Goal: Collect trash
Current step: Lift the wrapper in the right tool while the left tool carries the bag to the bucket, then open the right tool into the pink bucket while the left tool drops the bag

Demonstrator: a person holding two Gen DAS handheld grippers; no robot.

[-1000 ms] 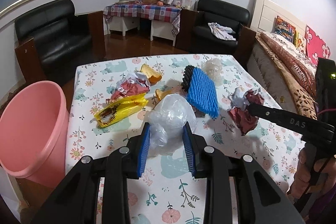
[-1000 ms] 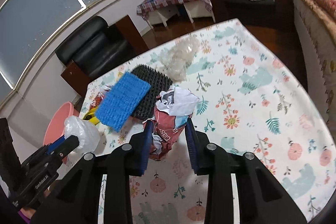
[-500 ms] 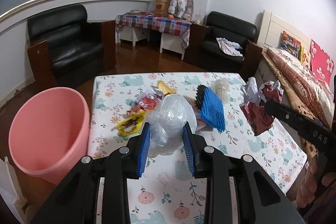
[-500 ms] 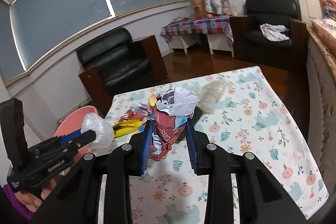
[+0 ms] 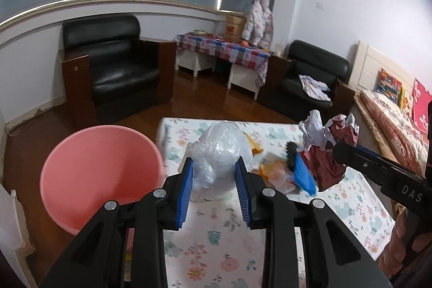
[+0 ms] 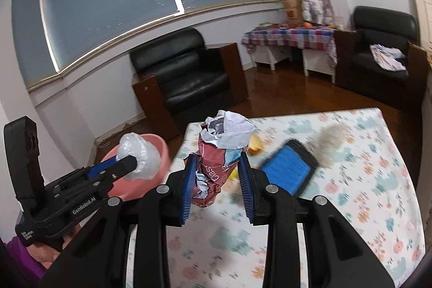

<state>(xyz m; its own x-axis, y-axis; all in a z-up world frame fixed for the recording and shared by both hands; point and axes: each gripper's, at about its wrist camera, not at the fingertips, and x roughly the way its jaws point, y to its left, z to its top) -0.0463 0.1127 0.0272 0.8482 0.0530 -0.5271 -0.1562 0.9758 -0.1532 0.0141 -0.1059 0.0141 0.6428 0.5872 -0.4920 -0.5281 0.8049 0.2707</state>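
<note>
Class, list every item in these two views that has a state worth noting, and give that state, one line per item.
left gripper: shut on the clear plastic bag
clear plastic bag: crumpled, held off the table
right gripper: shut on the red wrapper
red wrapper: crumpled, held up
pink bin: upright, open top
blue foam pad: lying on the table

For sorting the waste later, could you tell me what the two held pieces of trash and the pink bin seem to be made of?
Clear crumpled bag: thin glossy plastic film, translucent. Maroon-and-white crumpled wrapper: printed, sharply creased, probably paper or foil. Round pink bin: smooth, moulded, seemingly plastic.
</note>
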